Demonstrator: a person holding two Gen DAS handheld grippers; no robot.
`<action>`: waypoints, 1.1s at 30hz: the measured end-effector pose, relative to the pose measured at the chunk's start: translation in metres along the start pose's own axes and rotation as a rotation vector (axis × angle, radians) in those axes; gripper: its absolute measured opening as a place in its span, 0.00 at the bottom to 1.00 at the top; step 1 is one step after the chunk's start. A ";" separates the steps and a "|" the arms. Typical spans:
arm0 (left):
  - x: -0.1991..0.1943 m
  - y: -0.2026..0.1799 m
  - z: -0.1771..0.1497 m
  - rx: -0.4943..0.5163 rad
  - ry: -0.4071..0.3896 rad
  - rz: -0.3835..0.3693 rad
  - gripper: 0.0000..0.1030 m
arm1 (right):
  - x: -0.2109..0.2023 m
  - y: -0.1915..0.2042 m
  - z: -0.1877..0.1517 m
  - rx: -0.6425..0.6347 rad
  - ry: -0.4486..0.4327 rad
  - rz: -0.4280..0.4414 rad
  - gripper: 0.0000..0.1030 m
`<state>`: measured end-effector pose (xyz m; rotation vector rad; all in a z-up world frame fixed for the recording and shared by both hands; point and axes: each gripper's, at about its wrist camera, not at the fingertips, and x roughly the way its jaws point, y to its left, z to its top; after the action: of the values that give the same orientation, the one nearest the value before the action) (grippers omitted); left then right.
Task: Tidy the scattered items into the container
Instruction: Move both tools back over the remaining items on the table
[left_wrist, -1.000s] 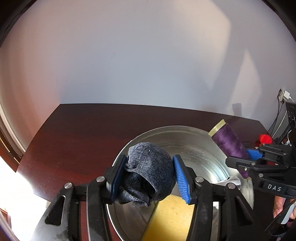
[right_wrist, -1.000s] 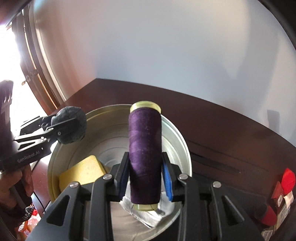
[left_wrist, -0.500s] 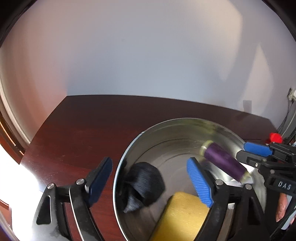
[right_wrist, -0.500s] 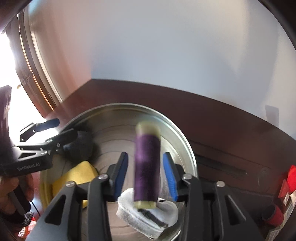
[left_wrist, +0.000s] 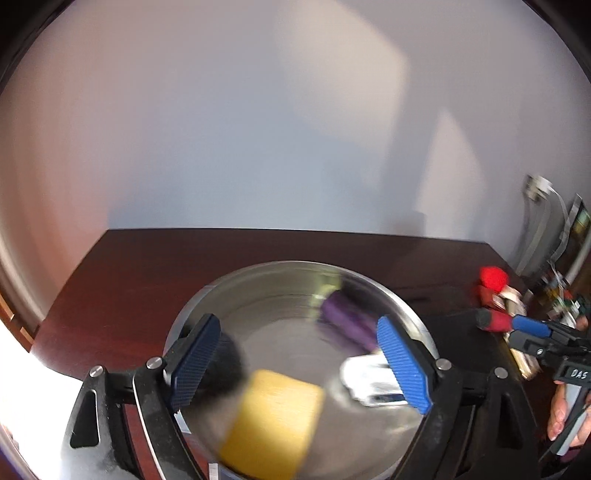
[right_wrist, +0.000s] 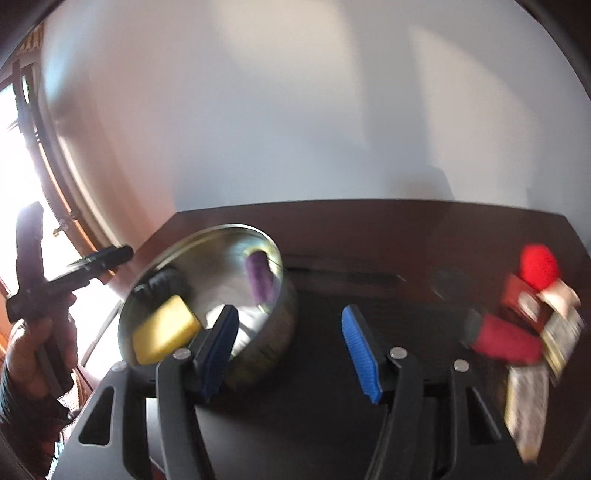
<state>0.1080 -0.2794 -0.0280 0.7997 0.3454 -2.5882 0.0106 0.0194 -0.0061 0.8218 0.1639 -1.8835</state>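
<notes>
Left wrist view: purple thread spool (left_wrist: 345, 317) lies flat in metal bowl (left_wrist: 406, 317), long axis diagonal; both tools, left tool (left_wrist: 301, 363) and right tool (right_wrist: 291, 350), just opening, empty.

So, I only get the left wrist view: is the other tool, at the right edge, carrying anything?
Observer: No. Its own camera shows the right tool open, jaws just opened, nothing between them.
Visitor: What's ahead of it?
Observer: Bare dark surface beside the metal bowl, red clutter off to its right.
Visitor: Who holds my tool?
Observer: A hand grips the left tool, also just opened and empty, beside a bright window.
</notes>
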 end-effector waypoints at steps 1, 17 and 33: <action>0.000 -0.012 0.000 0.024 0.005 -0.020 0.86 | -0.008 -0.006 -0.006 0.013 -0.008 -0.016 0.70; 0.030 -0.184 -0.004 0.326 0.086 -0.292 0.86 | -0.097 -0.148 -0.071 0.350 -0.093 -0.225 0.77; 0.118 -0.311 -0.012 0.622 0.324 -0.439 0.86 | -0.132 -0.197 -0.102 0.466 -0.126 -0.256 0.81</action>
<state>-0.1149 -0.0361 -0.0711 1.5095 -0.2506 -3.0102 -0.0787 0.2576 -0.0514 1.0244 -0.2715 -2.2496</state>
